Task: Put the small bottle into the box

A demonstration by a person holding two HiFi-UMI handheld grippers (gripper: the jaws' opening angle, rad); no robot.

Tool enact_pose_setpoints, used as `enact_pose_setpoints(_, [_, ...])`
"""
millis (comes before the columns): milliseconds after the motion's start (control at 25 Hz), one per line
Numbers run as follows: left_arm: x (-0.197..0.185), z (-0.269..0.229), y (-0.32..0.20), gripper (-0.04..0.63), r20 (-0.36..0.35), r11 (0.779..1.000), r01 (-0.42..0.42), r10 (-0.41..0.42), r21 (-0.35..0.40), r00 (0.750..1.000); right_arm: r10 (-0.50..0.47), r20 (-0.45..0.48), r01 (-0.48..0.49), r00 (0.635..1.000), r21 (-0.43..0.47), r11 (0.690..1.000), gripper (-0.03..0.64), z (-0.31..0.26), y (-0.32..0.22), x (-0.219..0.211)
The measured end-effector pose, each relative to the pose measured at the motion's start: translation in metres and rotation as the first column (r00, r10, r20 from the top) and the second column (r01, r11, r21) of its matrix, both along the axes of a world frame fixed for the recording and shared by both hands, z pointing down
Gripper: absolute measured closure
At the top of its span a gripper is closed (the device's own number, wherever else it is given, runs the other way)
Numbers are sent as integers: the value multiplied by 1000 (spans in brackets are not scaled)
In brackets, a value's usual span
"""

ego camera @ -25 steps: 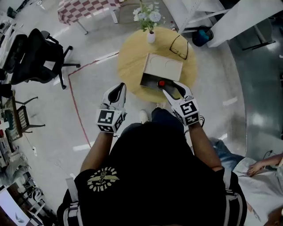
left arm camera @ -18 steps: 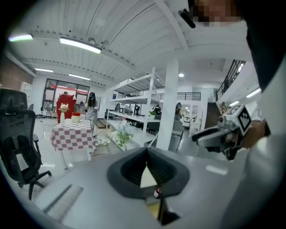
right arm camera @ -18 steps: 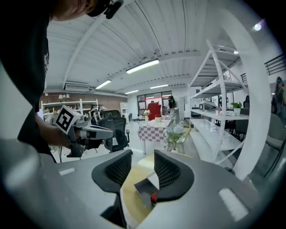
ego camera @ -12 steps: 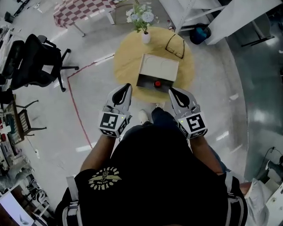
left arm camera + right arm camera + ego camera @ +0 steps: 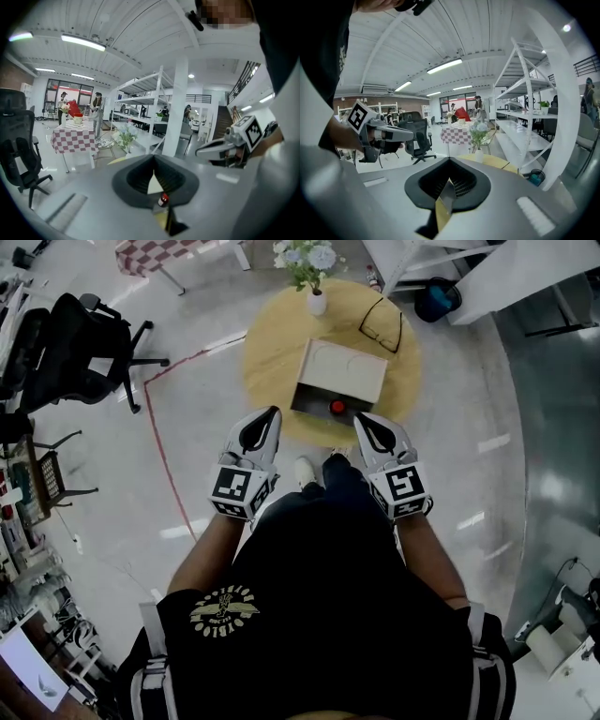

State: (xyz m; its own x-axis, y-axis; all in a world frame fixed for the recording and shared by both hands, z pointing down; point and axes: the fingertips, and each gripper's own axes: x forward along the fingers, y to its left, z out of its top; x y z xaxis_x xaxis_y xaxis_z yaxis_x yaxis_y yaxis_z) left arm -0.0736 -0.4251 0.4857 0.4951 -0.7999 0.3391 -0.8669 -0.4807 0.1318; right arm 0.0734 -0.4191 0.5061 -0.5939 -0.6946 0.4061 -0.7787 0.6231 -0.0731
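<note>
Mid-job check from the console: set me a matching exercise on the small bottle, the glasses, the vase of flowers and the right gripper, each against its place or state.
Things:
1. small bottle
2. glasses
3. vase of flowers
4. right gripper

Places or states:
A. at the far edge of the table, beyond the box
B. jaws shut, nothing held
C. inside the box
D. lying on the table, past the box's far right corner

Pairs: 1-C, 2-D, 3-A, 4-B
</note>
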Motion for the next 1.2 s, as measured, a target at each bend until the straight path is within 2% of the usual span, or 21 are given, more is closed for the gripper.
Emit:
enact_pose_setpoints(80, [0, 6, -2, 595, 2, 1000, 1, -1, -13, 1000, -51, 3, 51, 999, -58, 997, 607, 26, -5, -11])
enact_pose_setpoints(120, [2, 10, -2, 595, 3, 1000, 1, -1, -21, 1000, -86, 10, 86, 996, -101, 991, 572, 43, -7, -16])
enact_pose_setpoints(200, [4, 18, -2, 595, 4, 999, 2, -2, -40, 1000, -135, -9, 131, 991, -187, 974, 410, 82, -10, -23])
enact_pose_setpoints(280, [5, 21, -1, 595, 1, 999, 8, -8, -47, 1000, -154, -79, 131, 985, -239, 962, 382, 120, -13, -22])
enact_pose_setpoints(440, [-4, 29, 4, 595, 13, 997, 21, -20, -70, 1000, -189, -218, 117, 957, -304, 945, 382, 184, -18, -19])
enact_pose_setpoints(600, [-20, 40, 11, 595, 27, 993, 58, -56, -100, 998, -197, -315, 96, 928, -308, 947, 383, 218, -26, -15])
enact_pose_setpoints(800, [-33, 53, 17, 595, 46, 990, 84, -79, -115, 996, -217, -347, 118, 912, -284, 951, 395, 240, -37, -24])
enact_pose_setpoints(840, [-35, 52, 18, 595, 48, 990, 85, -80, -110, 996, -218, -353, 122, 910, -274, 954, 412, 241, -38, -26])
enact_pose_setpoints(880, [-36, 49, 18, 595, 49, 991, 86, -81, -103, 995, -218, -362, 124, 906, -266, 956, 468, 242, -39, -27])
enact_pose_setpoints(1040, [-43, 30, 16, 595, 45, 994, 91, -88, -64, 995, -224, -392, 126, 892, -261, 957, 471, 234, -38, -28])
enact_pose_setpoints(1200, [-48, 9, 12, 595, 23, 995, 96, -96, -25, 995, -217, -318, 133, 923, -265, 955, 471, 193, -33, -30])
